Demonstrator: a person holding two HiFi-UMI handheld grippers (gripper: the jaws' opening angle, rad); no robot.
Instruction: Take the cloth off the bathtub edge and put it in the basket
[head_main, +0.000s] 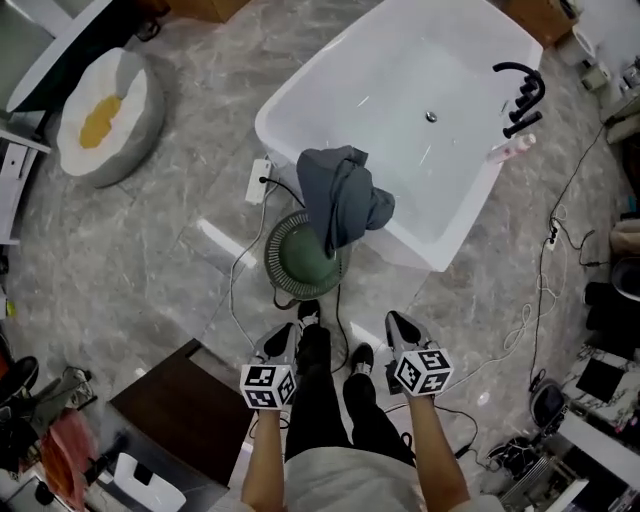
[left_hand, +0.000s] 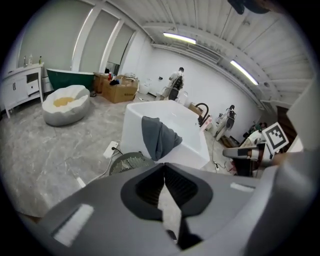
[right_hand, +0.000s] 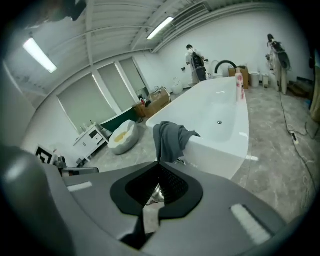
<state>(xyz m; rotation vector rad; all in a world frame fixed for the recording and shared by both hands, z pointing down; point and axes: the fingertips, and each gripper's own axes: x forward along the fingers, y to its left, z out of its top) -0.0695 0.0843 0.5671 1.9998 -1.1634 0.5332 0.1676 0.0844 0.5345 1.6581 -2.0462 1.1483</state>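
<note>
A grey-blue cloth (head_main: 341, 203) hangs over the near edge of the white bathtub (head_main: 420, 60), its lower end drooping above a round green wire basket (head_main: 298, 258) on the floor right beside the tub. The left gripper view also takes in the cloth (left_hand: 157, 136), the tub (left_hand: 187, 145) and the basket (left_hand: 129, 161); in the right gripper view the cloth (right_hand: 171, 140) drapes the tub (right_hand: 225, 120). My left gripper (head_main: 288, 338) and right gripper (head_main: 399, 326) are held low near the person's feet, well short of the basket. Both are shut with nothing in them.
A white round cushion with a yellow patch (head_main: 105, 115) lies at the far left. A power strip (head_main: 258, 182) and cables run around the basket. The tub's far end carries a black faucet (head_main: 525, 95) and a pink bottle (head_main: 512, 150). A dark board (head_main: 185, 410) lies front left.
</note>
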